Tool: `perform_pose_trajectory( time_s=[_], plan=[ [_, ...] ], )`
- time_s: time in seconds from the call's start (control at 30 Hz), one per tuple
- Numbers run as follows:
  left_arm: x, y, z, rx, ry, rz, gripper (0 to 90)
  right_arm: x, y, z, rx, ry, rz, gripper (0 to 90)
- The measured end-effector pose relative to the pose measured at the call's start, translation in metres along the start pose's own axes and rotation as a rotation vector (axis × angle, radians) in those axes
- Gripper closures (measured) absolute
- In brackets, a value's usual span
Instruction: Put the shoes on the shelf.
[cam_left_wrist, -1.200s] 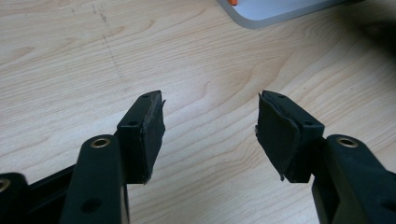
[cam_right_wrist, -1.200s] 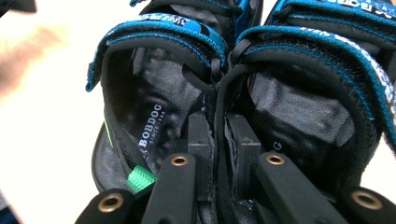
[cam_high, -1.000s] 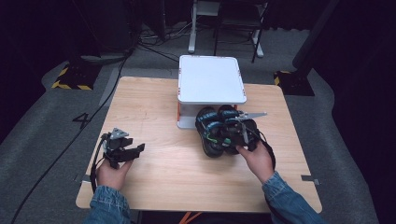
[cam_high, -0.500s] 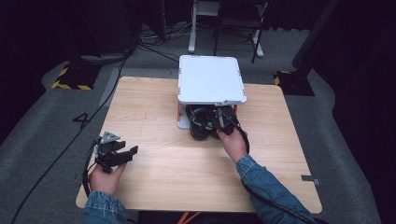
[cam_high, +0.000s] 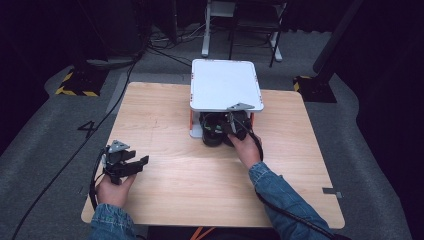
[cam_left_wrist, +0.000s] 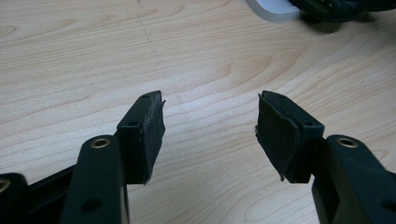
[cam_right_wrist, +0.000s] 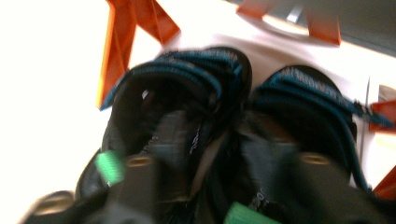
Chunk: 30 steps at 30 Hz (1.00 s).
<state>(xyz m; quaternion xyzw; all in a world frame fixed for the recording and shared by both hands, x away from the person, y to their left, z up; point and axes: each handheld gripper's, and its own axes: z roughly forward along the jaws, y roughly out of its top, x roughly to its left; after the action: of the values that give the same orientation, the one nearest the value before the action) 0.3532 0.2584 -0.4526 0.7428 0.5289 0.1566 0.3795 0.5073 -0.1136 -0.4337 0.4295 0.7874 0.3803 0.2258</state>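
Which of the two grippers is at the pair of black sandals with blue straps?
The right gripper, reaching under the white shelf to the sandals; the left gripper hovers over bare table.

A light wooden table (cam_high: 165, 120) stood on grey carpet (cam_high: 45, 150). The surroundings were dark. Black cables (cam_high: 165, 47) trailed across the floor behind it, near the white legs (cam_high: 206, 30) of what was perhaps a desk. Yellow-and-black hazard tape (cam_high: 75, 91) marked a dark base at left.

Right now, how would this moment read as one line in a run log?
right gripper: jaws just opening at sandals | sandals: under white shelf | left gripper: open, empty, over table
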Motion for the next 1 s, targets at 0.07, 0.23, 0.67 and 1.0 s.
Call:
perform_pose_trajectory(
  time_s=[0.07,0.23,0.67,1.0],
  plan=[
    [-0.001,0.001,0.002,0.0,-0.001,-0.002,41.7,-0.003,0.0,-0.006,-0.015,0.013,0.003,49.4],
    [-0.007,0.008,0.009,-0.003,-0.019,0.021,41.7,-0.004,-0.003,-0.025,-0.061,0.039,-0.034,45.9],
    [-0.039,0.026,0.012,-0.041,-0.095,0.095,43.4,-0.013,-0.014,-0.096,-0.134,0.17,-0.134,47.4],
    [-0.077,0.032,0.007,-0.031,-0.175,0.185,48.0,-0.026,-0.051,-0.129,-0.114,0.263,-0.134,45.0]
  ],
)
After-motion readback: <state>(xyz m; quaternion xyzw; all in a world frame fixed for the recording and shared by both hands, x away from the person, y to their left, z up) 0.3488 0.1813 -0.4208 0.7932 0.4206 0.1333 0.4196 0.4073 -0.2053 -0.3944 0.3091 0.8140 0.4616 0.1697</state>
